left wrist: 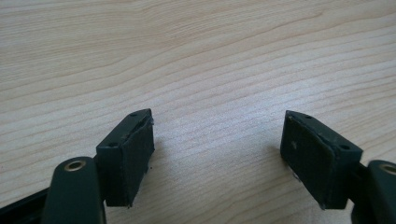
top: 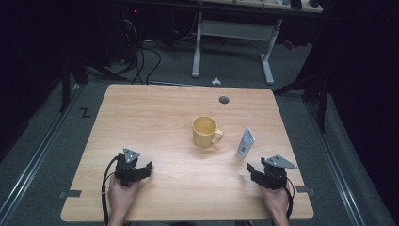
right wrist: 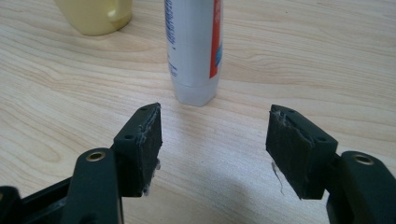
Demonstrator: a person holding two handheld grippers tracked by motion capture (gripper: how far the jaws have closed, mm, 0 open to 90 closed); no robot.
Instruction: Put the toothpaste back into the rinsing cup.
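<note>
I have the right gripper [top: 256, 170] low over the table [top: 155, 122], jaws spread wide with nothing between them, pointed at the white tube [top: 245, 141] that stands on its cap just ahead — right of the yellow mug [top: 204, 131] and apart from it. To take it well, I'd ease straight forward until the tube's lower body sits squarely between the pads, keep level so I don't tip it, then close gently; it looks narrow-footed and easy to knock over. The left gripper [top: 141, 168] rests released near the table's front left, over bare wood. The surface is pale wood grain with a cable grommet [top: 224, 100] at the back; the room beyond is dim — grey floor, a white-legged desk [top: 233, 28].
</note>
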